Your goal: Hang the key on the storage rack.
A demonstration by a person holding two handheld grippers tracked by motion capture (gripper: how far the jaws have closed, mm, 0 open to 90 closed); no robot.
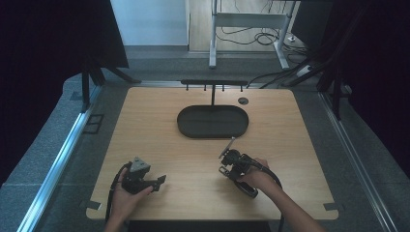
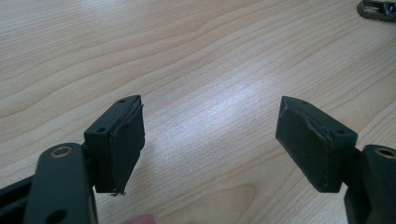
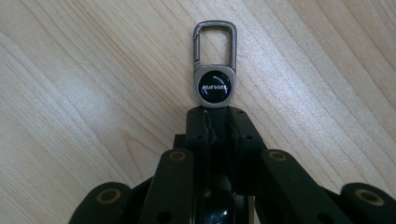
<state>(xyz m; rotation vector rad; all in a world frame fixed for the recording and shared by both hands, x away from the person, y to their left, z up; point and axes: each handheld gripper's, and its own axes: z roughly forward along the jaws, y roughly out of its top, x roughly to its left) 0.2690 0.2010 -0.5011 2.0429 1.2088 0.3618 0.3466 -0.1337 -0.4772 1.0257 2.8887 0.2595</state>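
A metal key fob (image 3: 214, 88) with a round black HAVAL badge and a grey clip loop sticks out from my right gripper (image 3: 215, 112), whose jaws are shut on its lower end. From above, the fob (image 1: 230, 145) points away from the person toward the tray, with the right gripper (image 1: 226, 155) at the table's front right of centre. My left gripper (image 1: 160, 181) rests in the person's hand at the front left, jaws wide open. Its pads (image 2: 126, 140) have only bare wood between them, and the left gripper (image 2: 210, 123) holds nothing.
A black oval tray (image 1: 186, 126) lies at the table's middle back. Behind it stands a thin black rack (image 1: 212, 82) with small pegs. A round cable hole (image 1: 243, 100) sits to the tray's right. Black cables trail from both grippers toward the front edge.
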